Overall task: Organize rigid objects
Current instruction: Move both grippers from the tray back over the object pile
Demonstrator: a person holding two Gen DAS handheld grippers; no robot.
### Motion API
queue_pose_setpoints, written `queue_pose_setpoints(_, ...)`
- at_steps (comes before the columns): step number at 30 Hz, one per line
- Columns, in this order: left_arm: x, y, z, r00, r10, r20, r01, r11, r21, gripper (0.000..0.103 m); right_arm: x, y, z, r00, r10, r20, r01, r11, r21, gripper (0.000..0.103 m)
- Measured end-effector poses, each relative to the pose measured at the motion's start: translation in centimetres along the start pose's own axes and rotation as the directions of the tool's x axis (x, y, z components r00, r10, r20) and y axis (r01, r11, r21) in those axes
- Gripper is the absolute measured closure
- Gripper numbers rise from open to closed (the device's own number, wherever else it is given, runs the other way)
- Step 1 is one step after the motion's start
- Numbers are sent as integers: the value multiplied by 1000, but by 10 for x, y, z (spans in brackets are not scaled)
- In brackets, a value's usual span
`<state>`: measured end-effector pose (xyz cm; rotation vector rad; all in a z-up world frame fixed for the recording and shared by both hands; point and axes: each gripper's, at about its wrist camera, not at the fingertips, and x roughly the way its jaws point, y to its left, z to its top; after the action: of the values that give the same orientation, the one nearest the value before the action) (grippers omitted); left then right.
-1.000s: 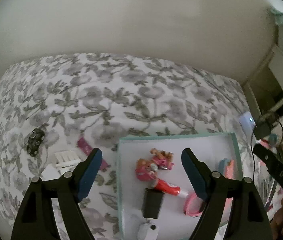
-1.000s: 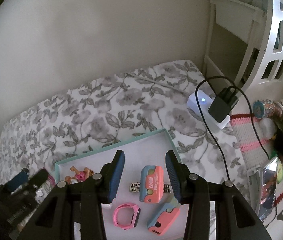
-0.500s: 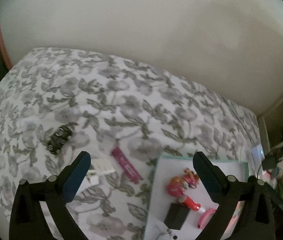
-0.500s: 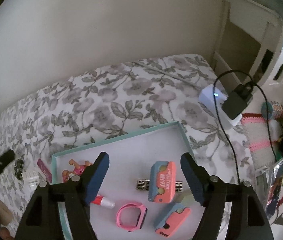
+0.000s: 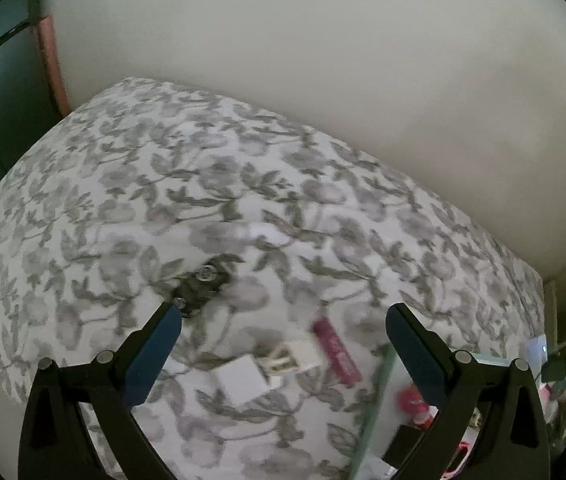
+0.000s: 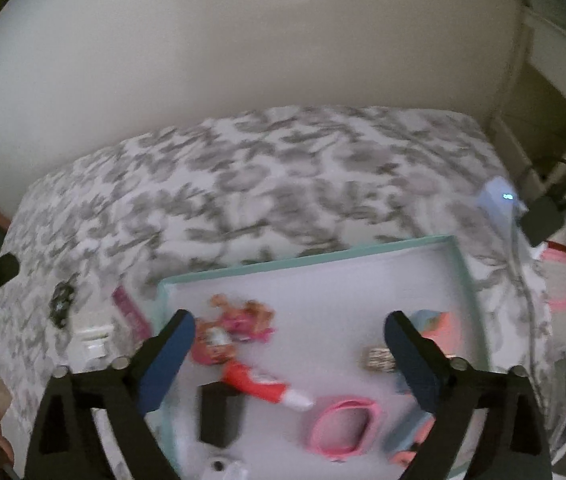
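- Surface: a bed with a grey floral cover [image 5: 243,184], set against a plain cream wall [image 5: 323,60].
- Teal-rimmed tray [image 6: 315,262] on the cover holds a pink doll toy [image 6: 227,332], a red tube [image 6: 259,384], a black block [image 6: 219,416] and a pink band [image 6: 343,424].
- Outside the tray: a magenta bar [image 5: 335,348], white blocks [image 5: 267,368], a dark toy car [image 5: 203,284].
- Left gripper [image 5: 283,336]: jaws just opened wide, nothing between them.
- Right gripper [image 6: 289,340]: jaws just opened, gripping nothing, above the tray.
- At the bed's right edge: a white adapter [image 6: 499,200].
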<state>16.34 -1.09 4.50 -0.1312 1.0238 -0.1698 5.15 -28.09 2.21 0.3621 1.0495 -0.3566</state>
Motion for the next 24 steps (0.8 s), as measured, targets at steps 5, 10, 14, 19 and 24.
queue_pose_setpoints(5, -4, 28, 6, 999, 32, 9, -32, 999, -28, 1, 4, 42, -5, 998, 55, -10, -56, 996, -65, 4)
queue_pose_setpoints(10, -6, 56, 12, 999, 44, 12, -43, 997, -62, 1, 6, 76, -10, 996, 82, -18, -84, 990, -115, 4)
queue_pose_setpoints(14, -7, 78, 18, 998, 55, 13, -54, 995, -88, 1, 9, 94, -11, 996, 89, -24, -91, 986, -137, 4)
queue_pose_setpoints(19, -5, 106, 24, 998, 64, 17, -61, 990, -126, 1, 17, 116, -15, 995, 94, -41, -100, 981, -164, 4)
queue_pose_setpoints(24, -1, 128, 27, 998, 58, 18, -55, 985, -164, 1, 23, 131, -17, 992, 120, -43, -126, 978, -167, 4)
